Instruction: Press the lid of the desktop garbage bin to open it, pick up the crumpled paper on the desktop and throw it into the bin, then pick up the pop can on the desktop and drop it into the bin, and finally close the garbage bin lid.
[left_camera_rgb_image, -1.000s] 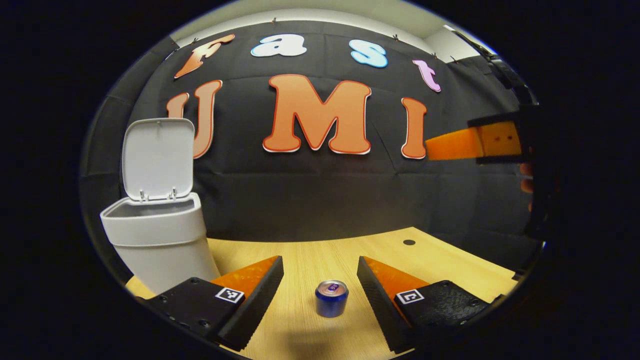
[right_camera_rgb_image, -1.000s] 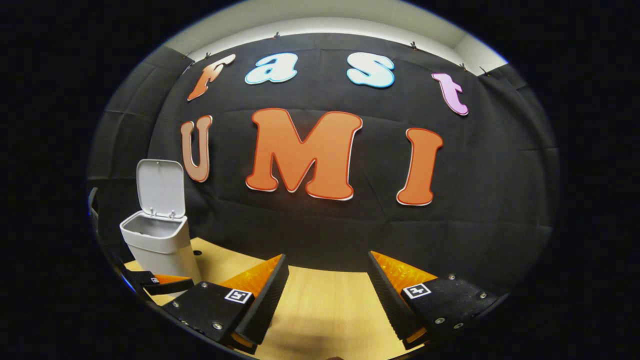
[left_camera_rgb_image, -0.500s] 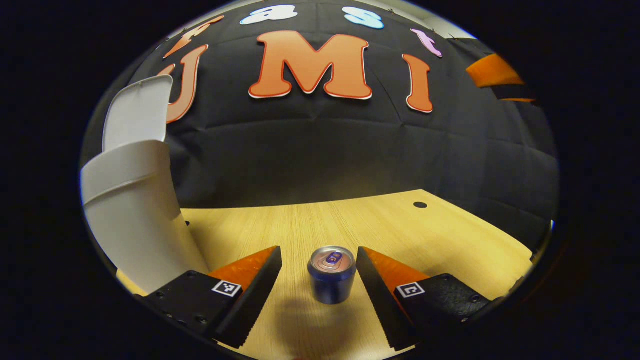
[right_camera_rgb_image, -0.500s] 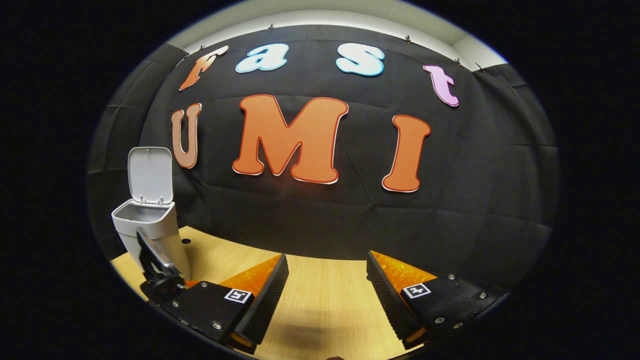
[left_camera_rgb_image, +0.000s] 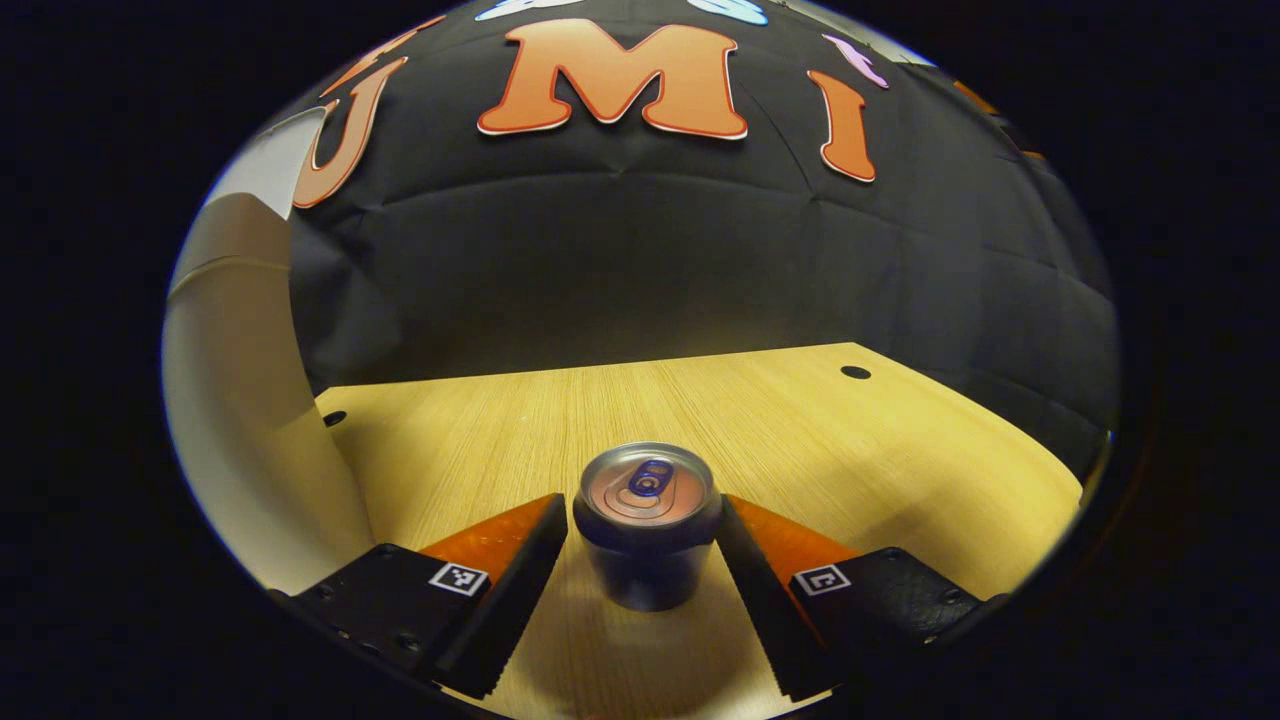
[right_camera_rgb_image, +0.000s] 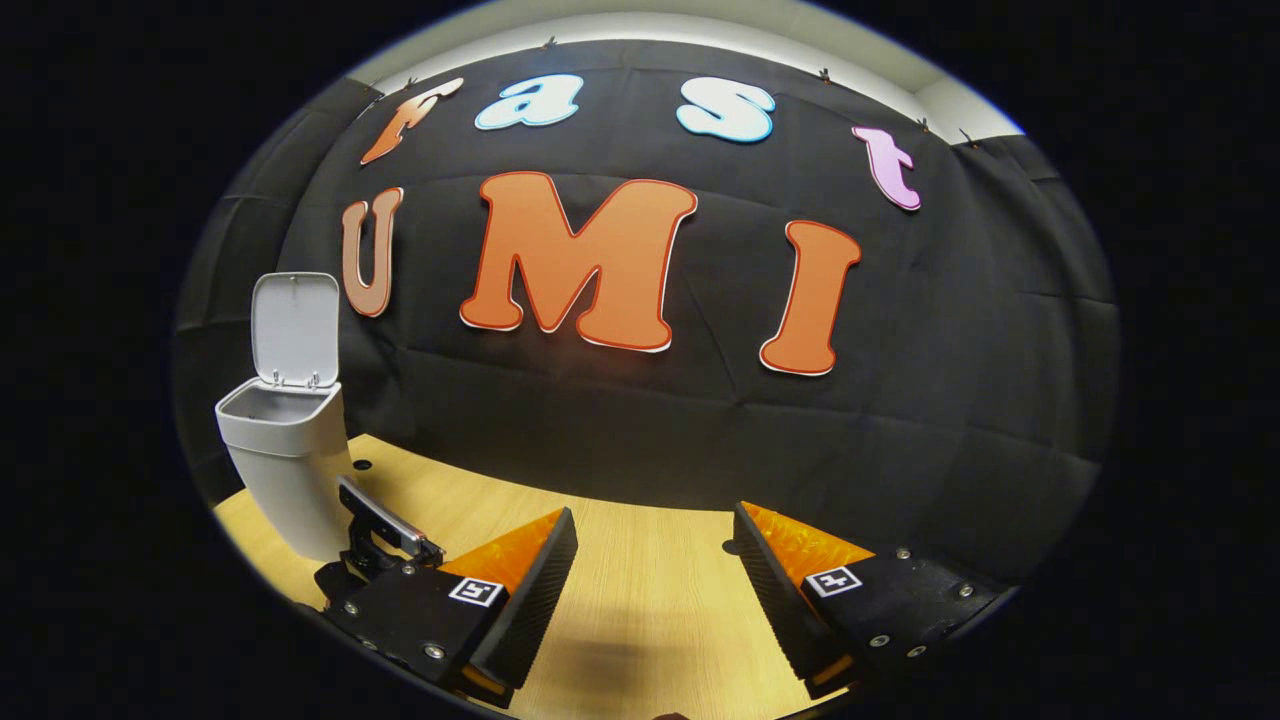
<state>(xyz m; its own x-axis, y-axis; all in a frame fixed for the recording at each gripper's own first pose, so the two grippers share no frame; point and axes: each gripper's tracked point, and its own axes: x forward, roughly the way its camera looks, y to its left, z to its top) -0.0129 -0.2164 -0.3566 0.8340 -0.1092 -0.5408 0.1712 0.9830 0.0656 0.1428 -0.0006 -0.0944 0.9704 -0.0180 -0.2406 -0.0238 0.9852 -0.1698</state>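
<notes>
The wooden desktop (left_camera_rgb_image: 820, 440) runs from the near edge to the black cloth wall at the far side, with small dark holes in its surface. At its far left stands the white garbage bin (right_camera_rgb_image: 285, 455), upright, its lid (right_camera_rgb_image: 295, 328) swung up and back so the mouth is open; in the left gripper view the bin's wall (left_camera_rgb_image: 235, 400) rises close by on the left. The pop can (left_camera_rgb_image: 648, 525) stands upright on the desktop to the right of the bin and well apart from it, silver top and pull tab facing up. It sits between the two fingers of the left gripper (left_camera_rgb_image: 640, 545), near their tips: the right finger's tip looks to be touching or just beside the can's side, while a narrow gap shows between the can and the left finger, so the fingers are spread about the can and not clamped on it. The right gripper (right_camera_rgb_image: 652, 560) hangs over bare desktop farther right, its fingers wide apart with nothing between them. Part of the left gripper's body (right_camera_rgb_image: 385, 525) shows low on the left in the right gripper view, just beside the bin's base.
</notes>
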